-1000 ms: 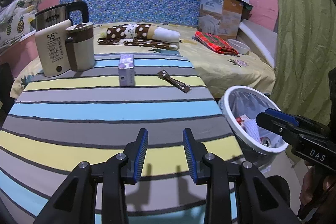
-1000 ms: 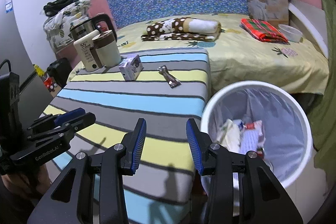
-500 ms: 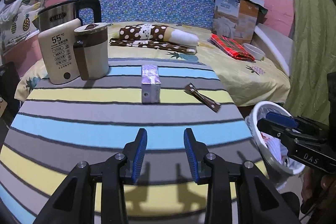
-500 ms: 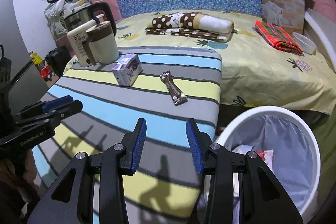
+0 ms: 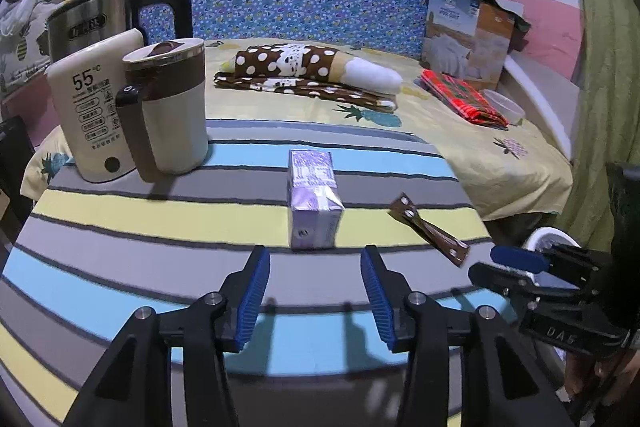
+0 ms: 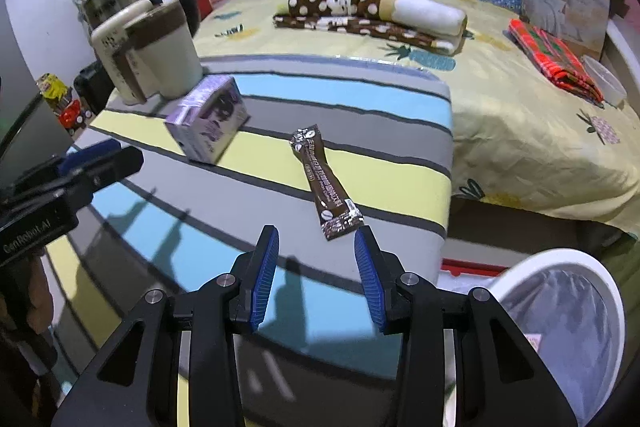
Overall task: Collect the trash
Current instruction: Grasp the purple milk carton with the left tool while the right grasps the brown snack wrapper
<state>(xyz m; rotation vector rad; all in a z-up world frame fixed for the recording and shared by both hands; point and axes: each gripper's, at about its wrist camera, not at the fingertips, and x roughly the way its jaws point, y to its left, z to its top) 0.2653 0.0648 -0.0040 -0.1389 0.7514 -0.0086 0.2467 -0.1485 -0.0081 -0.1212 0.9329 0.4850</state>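
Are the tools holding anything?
No. The left tool is open before the purple carton; the right tool is open near the brown packet.

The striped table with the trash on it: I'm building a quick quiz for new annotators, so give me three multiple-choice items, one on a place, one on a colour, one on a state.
1. Where does the brown sachet lie relative to the purple carton in the right wrist view?
A. on top of it
B. to its right, apart from it
C. inside the bin

2. What colour are the pads of the grippers?
A. blue
B. red
C. green

3. What is the state of the right gripper?
A. shut on the sachet
B. shut on the carton
C. open, holding nothing

Answers: 1 B, bare striped cloth shows between them. 2 A, blue ribbed pads line each finger. 3 C, its jaws stand apart just short of the sachet's near end.
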